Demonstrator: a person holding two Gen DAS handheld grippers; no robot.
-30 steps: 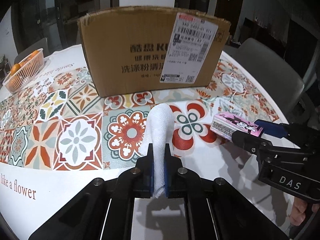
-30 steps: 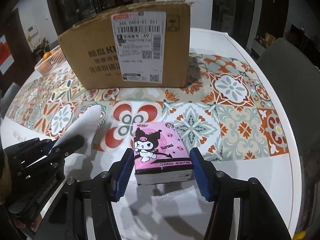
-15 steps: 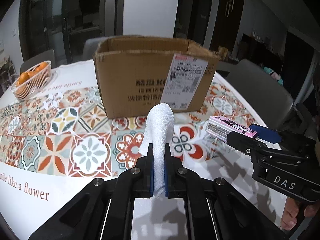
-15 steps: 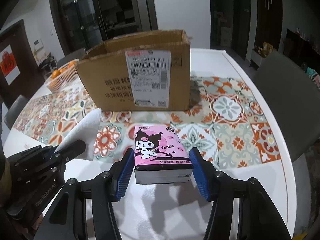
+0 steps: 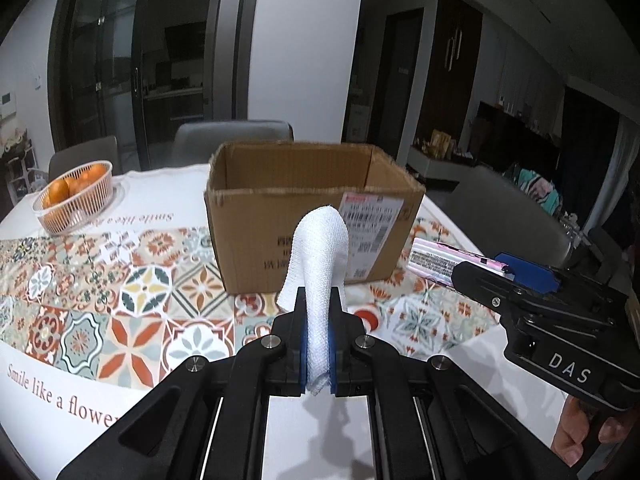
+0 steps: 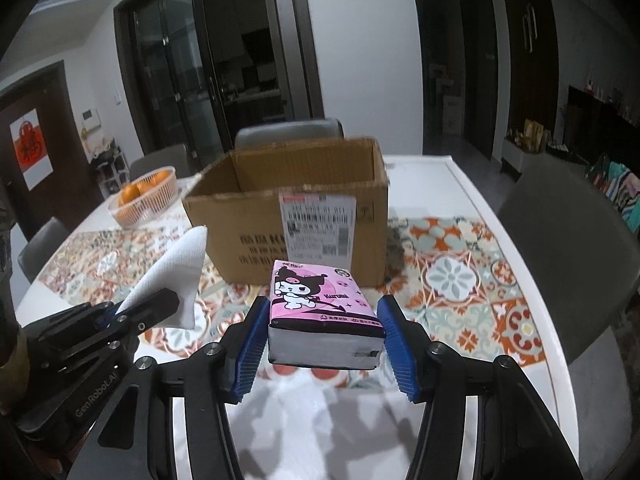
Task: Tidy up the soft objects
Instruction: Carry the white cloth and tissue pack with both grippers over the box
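Two soft things are being held above the table: one white cloth and one pink tissue pack. The cloth is being pinched between the blue pads of the left gripper, whose jaws are being kept almost fully together; its upper end is flopping forward in front of the box. The pack is being carried by the right gripper, its jaws being held wide apart with a pad against each side of the pack. In the left view the pack is being shown only edge-on and partly covered by the right gripper's fingers.

One open cardboard box is being faced by both grippers, well ahead of them on the patterned cloth. Its floor is being hidden by the near wall, so its contents cannot be told. One basket of oranges is being seen beyond the box to the left; perhaps three or four oranges are being shown, though the mesh is making the count uncertain. Four chairs at most are being glimpsed around the table, each cut off by it or by the frame edge.
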